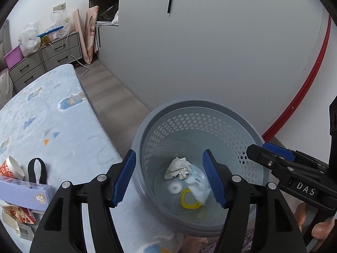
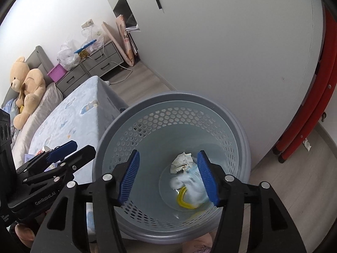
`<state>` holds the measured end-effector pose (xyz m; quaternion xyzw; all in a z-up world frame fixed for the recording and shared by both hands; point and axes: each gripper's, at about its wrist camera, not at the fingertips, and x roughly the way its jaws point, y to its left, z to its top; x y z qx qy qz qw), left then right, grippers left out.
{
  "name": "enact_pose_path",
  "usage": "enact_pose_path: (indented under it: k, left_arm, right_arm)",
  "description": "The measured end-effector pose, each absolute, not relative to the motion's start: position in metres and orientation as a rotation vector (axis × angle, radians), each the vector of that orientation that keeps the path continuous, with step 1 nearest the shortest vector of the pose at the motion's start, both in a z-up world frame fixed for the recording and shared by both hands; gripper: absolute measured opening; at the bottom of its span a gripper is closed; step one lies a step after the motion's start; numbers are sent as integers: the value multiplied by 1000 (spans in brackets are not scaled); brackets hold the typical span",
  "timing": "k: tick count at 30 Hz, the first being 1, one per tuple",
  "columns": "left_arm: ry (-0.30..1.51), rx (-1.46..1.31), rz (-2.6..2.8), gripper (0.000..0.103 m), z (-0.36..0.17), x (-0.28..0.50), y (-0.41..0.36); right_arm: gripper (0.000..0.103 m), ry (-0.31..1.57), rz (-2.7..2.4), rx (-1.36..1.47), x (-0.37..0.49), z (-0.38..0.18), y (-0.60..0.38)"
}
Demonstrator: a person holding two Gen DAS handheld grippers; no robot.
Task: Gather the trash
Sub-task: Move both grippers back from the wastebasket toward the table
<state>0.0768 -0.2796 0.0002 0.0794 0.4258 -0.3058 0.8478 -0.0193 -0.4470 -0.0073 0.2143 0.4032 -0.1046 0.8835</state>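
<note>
Trash basket point(image 1: 147, 126), grey-blue plastic w/ honeycomb holes round its upper wall, stands on the wood floor point(image 1: 113, 97) between the bed point(image 1: 52, 116) and a white wall. Both my tools hang over its mouth, pointing down into it.

My left gripper point(image 1: 169, 179) has its blue-padded jaws spread apart, nothing between the pads; the gap frames the basket's bottom. My right gripper point(image 2: 168, 178) is the same: jaws spread, pads bare, nothing pinched. Each tool shows at the edge of the other's view, so they sit close, side by side.

At the basket bottom lies the collected trash: a crumpled paper ball point(image 1: 177, 167), a white ring point(image 1: 174, 188), a yellow plastic loop point(image 1: 188, 200) and a pale blue-white wad point(image 1: 199, 186), blurred in both views. Ball and wad touch; the loop lies just beside the wad.

Bed has a light blue patterned cover. On its near corner, left wrist view: a paper cup point(image 1: 11, 166) on its side, a black strap loop point(image 1: 37, 170), a lilac box point(image 1: 27, 194) and a red-printed wrapper point(image 1: 18, 214) — all well apart from the basket.

Far end of room: grey drawer unit point(image 1: 46, 57) w/ plastic bags on top; a teddy bear point(image 2: 26, 88) on the bed in the right wrist view. Red frame point(image 2: 303, 122) leans by the wall at right.
</note>
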Motion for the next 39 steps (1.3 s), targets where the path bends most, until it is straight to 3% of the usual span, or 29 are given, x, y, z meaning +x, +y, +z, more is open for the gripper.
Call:
enact_pose_path:
  k: [14,39]
  left_arm:
    - [892,159,-613,66,1,64,-263]
    - [892,13,-225,67,-7,40,-107]
  right_arm:
    - [72,852,-196,426,-14,-9,-442]
    - [78,899,-73,344,17,-9,-382]
